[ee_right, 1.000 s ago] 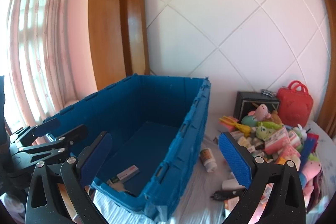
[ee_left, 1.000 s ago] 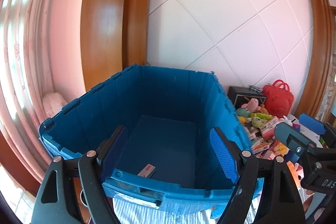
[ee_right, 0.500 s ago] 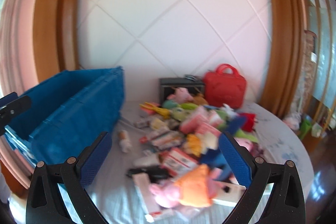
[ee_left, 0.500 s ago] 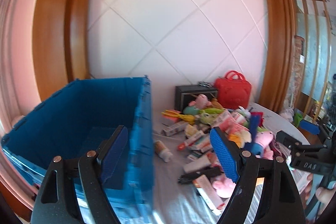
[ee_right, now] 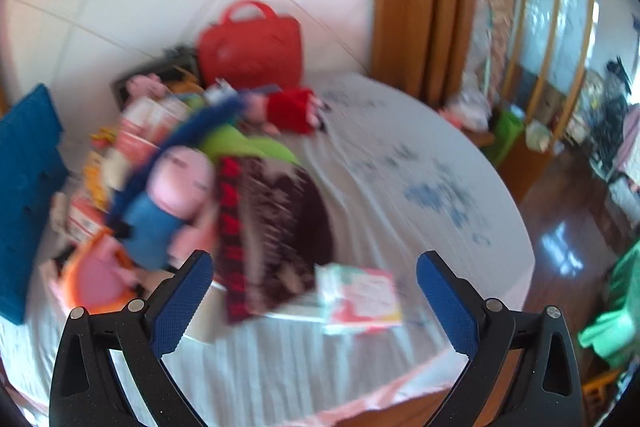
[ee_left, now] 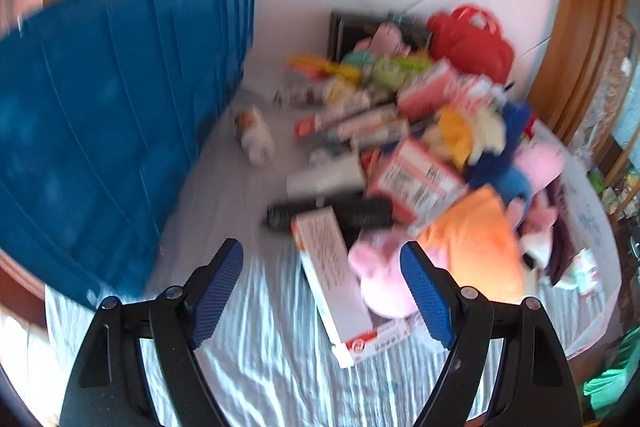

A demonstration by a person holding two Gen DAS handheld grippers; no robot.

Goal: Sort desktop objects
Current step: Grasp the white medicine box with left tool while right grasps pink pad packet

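A heap of toys and boxes lies on the white-clothed table (ee_left: 256, 311). My left gripper (ee_left: 320, 267) is open and empty above the near edge of the heap, over a long white box (ee_left: 332, 267) and a pink plush (ee_left: 380, 267). A black cylinder (ee_left: 360, 213) lies just beyond. The blue crate (ee_left: 100, 131) stands at the left. My right gripper (ee_right: 314, 281) is open and empty above a dark red patterned item (ee_right: 276, 223) and a pink-and-white box (ee_right: 362, 297). A pink-and-blue plush (ee_right: 164, 203) lies to its left. Both views are blurred.
A red bag (ee_right: 250, 45) and a black box (ee_left: 352, 31) stand at the back by the white wall. An orange plush (ee_left: 476, 243) lies at the heap's right. The table's round edge (ee_right: 516, 227) drops to a wooden floor on the right. The crate corner (ee_right: 24, 195) shows at the left.
Both grippers have swung right and tipped down, away from the blue crate toward the heap of objects. Both stay open and empty.
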